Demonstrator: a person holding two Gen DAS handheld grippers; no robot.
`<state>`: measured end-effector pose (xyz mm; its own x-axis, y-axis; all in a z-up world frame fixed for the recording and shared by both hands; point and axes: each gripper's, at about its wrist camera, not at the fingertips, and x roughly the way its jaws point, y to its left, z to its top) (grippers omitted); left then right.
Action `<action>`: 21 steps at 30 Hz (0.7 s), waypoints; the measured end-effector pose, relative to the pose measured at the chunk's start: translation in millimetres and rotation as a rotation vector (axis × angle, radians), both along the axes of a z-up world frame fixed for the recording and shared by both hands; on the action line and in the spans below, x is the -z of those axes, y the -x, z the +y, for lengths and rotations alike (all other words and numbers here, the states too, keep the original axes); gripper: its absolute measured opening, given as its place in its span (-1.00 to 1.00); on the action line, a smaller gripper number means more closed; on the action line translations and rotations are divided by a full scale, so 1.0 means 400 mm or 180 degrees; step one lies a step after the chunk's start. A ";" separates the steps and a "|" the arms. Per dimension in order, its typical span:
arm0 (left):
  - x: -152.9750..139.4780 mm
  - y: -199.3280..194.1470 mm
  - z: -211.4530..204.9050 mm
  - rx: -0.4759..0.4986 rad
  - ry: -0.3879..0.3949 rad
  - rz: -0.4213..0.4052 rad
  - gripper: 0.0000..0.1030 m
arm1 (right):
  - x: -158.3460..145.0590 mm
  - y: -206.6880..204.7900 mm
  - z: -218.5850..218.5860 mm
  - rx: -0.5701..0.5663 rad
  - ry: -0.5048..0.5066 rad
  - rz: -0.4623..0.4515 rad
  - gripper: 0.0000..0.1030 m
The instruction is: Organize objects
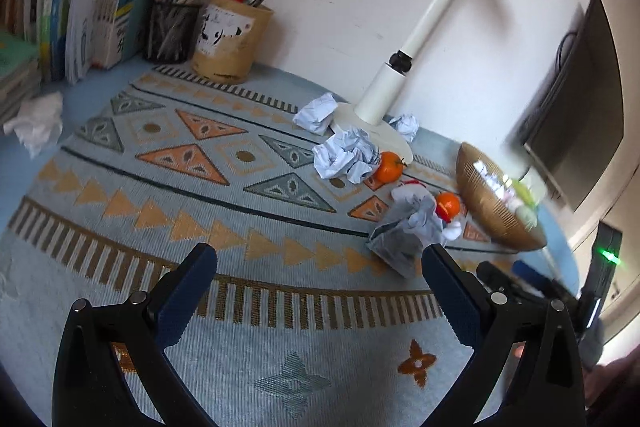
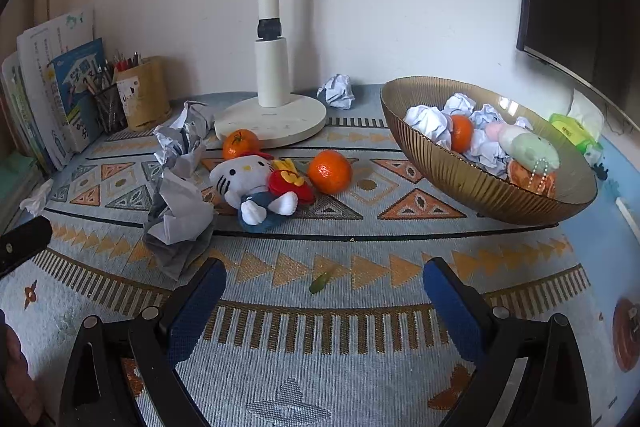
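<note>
A gold ribbed bowl (image 2: 460,171) sits at the right, holding crumpled paper balls, a tangerine and small plush toys. On the patterned mat lie two tangerines (image 2: 330,171) (image 2: 241,143), a white cat plush (image 2: 256,187) and crumpled paper (image 2: 178,215). My right gripper (image 2: 324,291) hovers open over the mat, in front of the plush, with nothing between its blue pads. In the left wrist view my left gripper (image 1: 320,267) is open too, its right finger close to a crumpled paper (image 1: 404,239). The bowl (image 1: 492,203) and tangerines (image 1: 389,167) lie beyond.
A white desk lamp (image 2: 272,115) stands at the back centre with paper balls (image 2: 338,91) beside its base. Books (image 1: 100,7), a mesh pen cup (image 1: 170,31) and a brown pen holder (image 1: 230,41) line the back left. A dark monitor (image 1: 576,115) is at the right. A tissue (image 1: 38,123) lies left.
</note>
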<state>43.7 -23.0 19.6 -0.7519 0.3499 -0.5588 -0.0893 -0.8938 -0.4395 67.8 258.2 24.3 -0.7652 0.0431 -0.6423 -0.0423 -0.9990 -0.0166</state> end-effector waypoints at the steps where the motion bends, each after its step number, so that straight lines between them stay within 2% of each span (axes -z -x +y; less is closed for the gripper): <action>1: 0.002 0.001 -0.003 -0.0002 -0.0030 -0.0011 0.99 | 0.000 -0.001 0.000 -0.0014 0.0008 -0.0001 0.92; 6: 0.026 0.017 -0.053 0.0055 -0.0511 -0.0139 0.99 | -0.003 -0.006 -0.001 -0.0020 0.0012 0.0025 0.92; 8: 0.033 0.022 -0.062 0.0070 -0.0605 -0.0177 0.99 | -0.003 -0.006 0.000 -0.0008 0.0014 0.0027 0.92; 16: 0.021 0.014 -0.040 0.0103 -0.0435 -0.0119 0.99 | -0.003 -0.004 0.001 -0.0004 0.0008 0.0013 0.92; 21: 0.026 0.018 -0.051 0.0200 -0.0601 -0.0147 0.99 | -0.002 -0.005 0.000 -0.0030 0.0010 0.0007 0.92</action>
